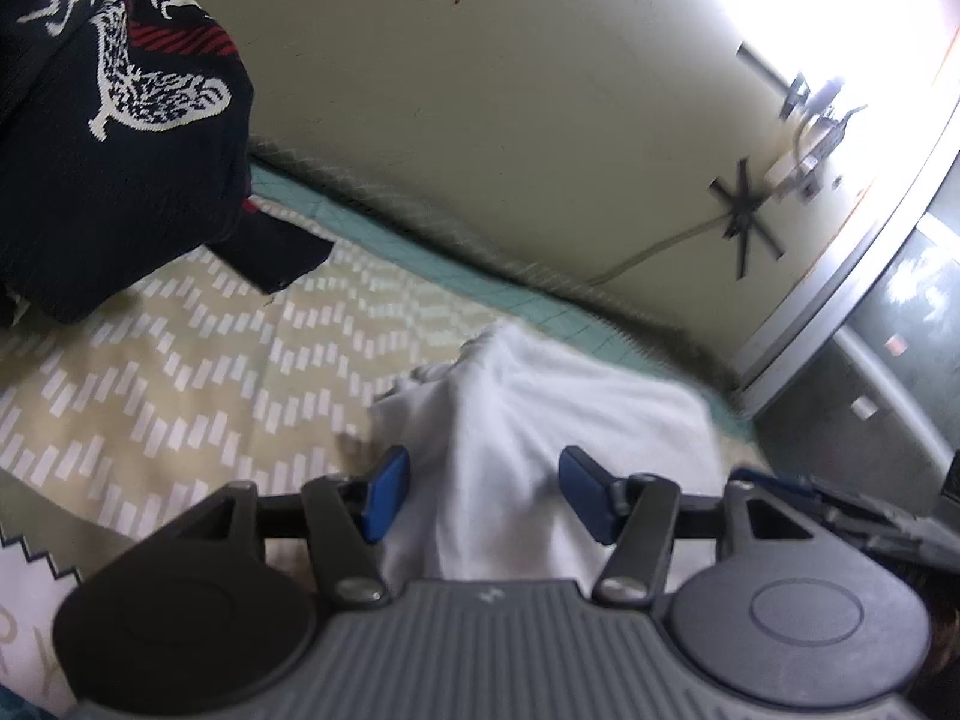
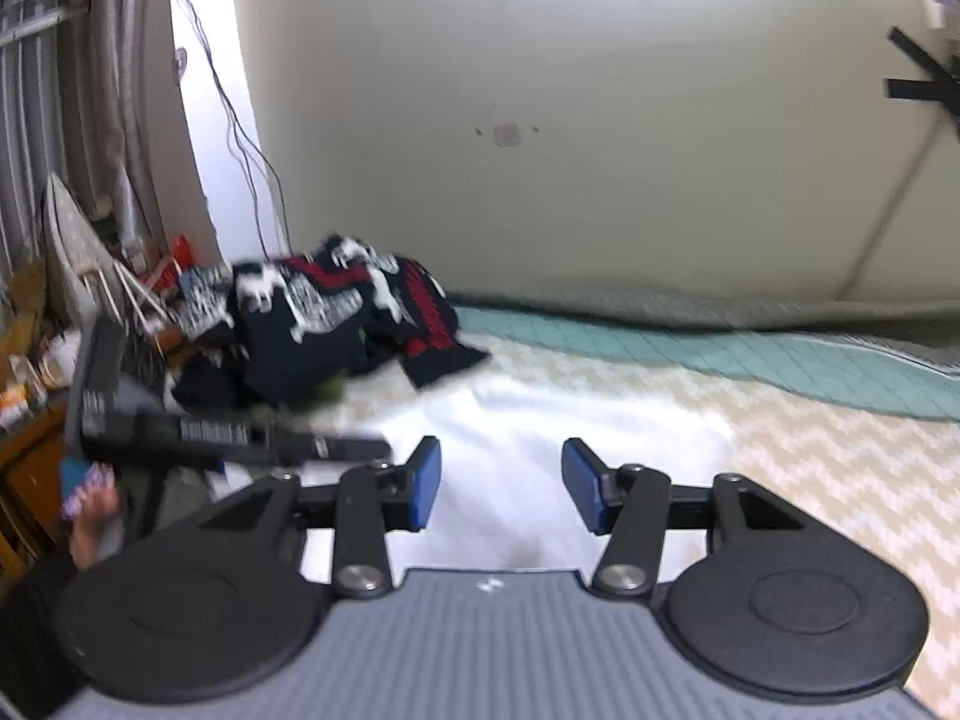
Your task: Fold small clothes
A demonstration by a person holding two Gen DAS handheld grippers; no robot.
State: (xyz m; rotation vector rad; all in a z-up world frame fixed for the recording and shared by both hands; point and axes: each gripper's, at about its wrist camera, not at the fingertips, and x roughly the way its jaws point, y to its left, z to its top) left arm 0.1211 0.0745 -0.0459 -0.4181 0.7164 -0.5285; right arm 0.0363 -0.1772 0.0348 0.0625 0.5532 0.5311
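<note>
A white garment (image 1: 540,408) lies bunched on the zigzag-patterned bedspread (image 1: 210,360). My left gripper (image 1: 485,462) hovers over its near part, jaws apart, with the cloth lying between and below the blue pads (image 1: 384,492) but not pinched. In the right wrist view the same white garment (image 2: 540,414) spreads under my right gripper (image 2: 501,450), which is also open and grips nothing. The left gripper's body (image 2: 198,432) shows blurred at the left there, with a hand (image 2: 90,516) beneath it.
A heap of dark knitted clothes with white and red patterns (image 1: 120,150) (image 2: 336,312) sits at the far left of the bed. A teal blanket edge (image 2: 720,348) runs along the pale wall (image 2: 600,150). Clutter and cables (image 2: 120,276) stand beyond the bed's left end.
</note>
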